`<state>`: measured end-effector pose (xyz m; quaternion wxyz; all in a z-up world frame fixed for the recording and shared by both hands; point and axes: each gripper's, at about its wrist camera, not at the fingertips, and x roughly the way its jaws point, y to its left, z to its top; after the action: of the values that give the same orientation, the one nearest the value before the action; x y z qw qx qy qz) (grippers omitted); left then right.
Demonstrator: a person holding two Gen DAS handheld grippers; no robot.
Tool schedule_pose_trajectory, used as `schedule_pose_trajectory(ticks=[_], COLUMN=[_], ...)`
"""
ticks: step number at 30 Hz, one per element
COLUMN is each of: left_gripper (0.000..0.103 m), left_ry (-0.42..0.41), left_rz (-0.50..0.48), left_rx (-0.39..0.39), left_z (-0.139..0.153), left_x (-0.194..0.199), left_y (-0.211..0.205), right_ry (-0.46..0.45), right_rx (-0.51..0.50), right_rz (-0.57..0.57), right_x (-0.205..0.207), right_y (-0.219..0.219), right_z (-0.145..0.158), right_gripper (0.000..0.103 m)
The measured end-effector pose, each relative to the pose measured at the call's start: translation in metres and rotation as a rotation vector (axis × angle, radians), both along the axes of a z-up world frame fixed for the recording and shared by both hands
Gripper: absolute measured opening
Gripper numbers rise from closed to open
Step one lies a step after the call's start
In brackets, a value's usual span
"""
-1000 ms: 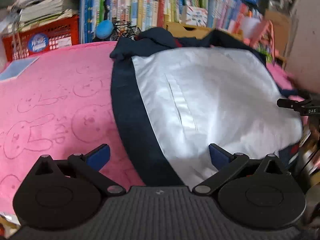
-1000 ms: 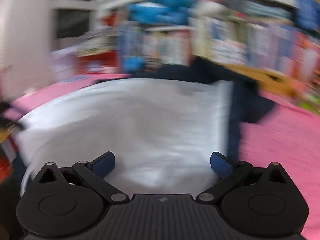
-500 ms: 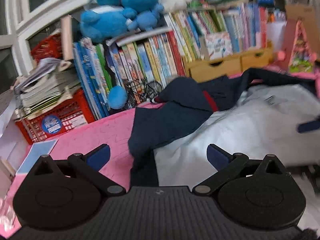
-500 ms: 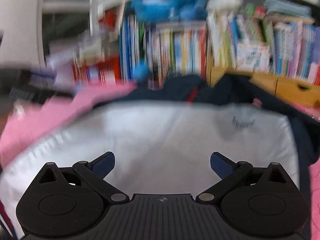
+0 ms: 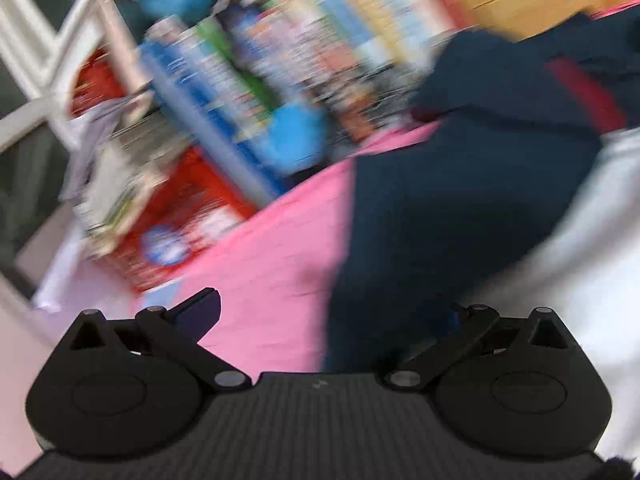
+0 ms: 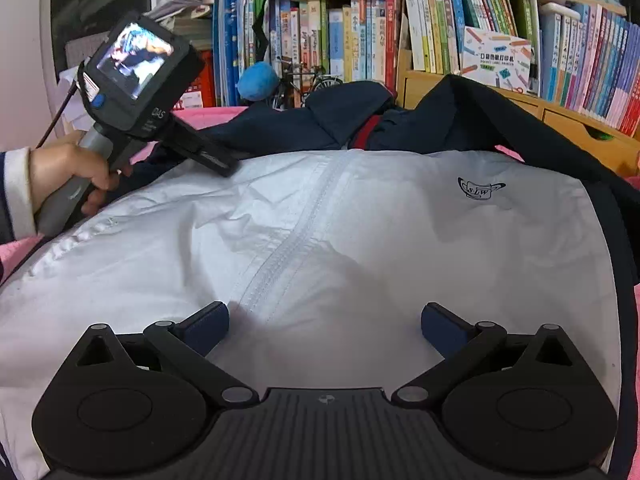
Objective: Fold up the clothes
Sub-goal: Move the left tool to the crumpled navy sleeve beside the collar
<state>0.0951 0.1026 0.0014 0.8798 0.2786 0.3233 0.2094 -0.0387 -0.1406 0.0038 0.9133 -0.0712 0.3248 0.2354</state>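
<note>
A jacket with a white front (image 6: 360, 232) and navy sleeves and collar (image 6: 348, 120) lies spread on a pink blanket (image 5: 260, 264). A zip runs down its middle and a small dark logo (image 6: 480, 189) sits on the chest. My right gripper (image 6: 324, 320) hovers open over the lower white front, holding nothing. My left gripper (image 5: 328, 314) is open too; its view is blurred and tilted, with the navy sleeve (image 5: 440, 200) just ahead. In the right wrist view a hand (image 6: 68, 176) holds that left gripper (image 6: 222, 164) at the jacket's upper left edge.
Behind the blanket stands a packed bookshelf (image 6: 360, 32) with soft blue toys on top. Wooden drawers (image 6: 580, 128) sit at the back right, a red basket (image 5: 180, 216) at the back left. A blue ball (image 6: 258, 80) and a small bicycle model (image 6: 316, 80) rest by the books.
The left gripper has swung left and tilted toward the navy sleeve, blurring its view. The right gripper's view has steadied over the white front. Both stay open.
</note>
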Motion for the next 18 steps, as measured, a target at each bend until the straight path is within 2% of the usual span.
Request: schedule_pose_trajectory(ticks=[2, 10, 13, 14, 16, 18], left_gripper=[0.103, 0.103, 0.102, 0.101, 0.100, 0.100], left_ry=[-0.007, -0.042, -0.083, -0.097, -0.124, -0.150], left_rz=[0.090, 0.252, 0.328, 0.326, 0.282, 0.176], left_rx=[0.044, -0.500, -0.737, -0.751, -0.680, -0.569], left_z=[0.001, 0.026, 0.021, 0.020, 0.026, 0.036], left_x=[0.003, -0.015, -0.028, -0.031, -0.039, -0.048], left_y=[0.026, 0.137, 0.159, 0.158, 0.136, 0.107], right_ry=[0.001, 0.007, 0.007, 0.007, 0.007, 0.007], right_rx=[-0.001, 0.015, 0.015, 0.015, 0.014, 0.014], right_rz=[0.001, 0.022, 0.017, 0.017, 0.016, 0.015], right_x=[0.001, 0.003, 0.004, 0.005, 0.005, 0.005], right_y=[-0.001, -0.004, -0.004, -0.004, -0.004, -0.004], right_z=[0.002, 0.004, 0.004, 0.004, 0.004, 0.004], right_gripper=[0.103, 0.103, 0.103, 0.103, 0.103, 0.103])
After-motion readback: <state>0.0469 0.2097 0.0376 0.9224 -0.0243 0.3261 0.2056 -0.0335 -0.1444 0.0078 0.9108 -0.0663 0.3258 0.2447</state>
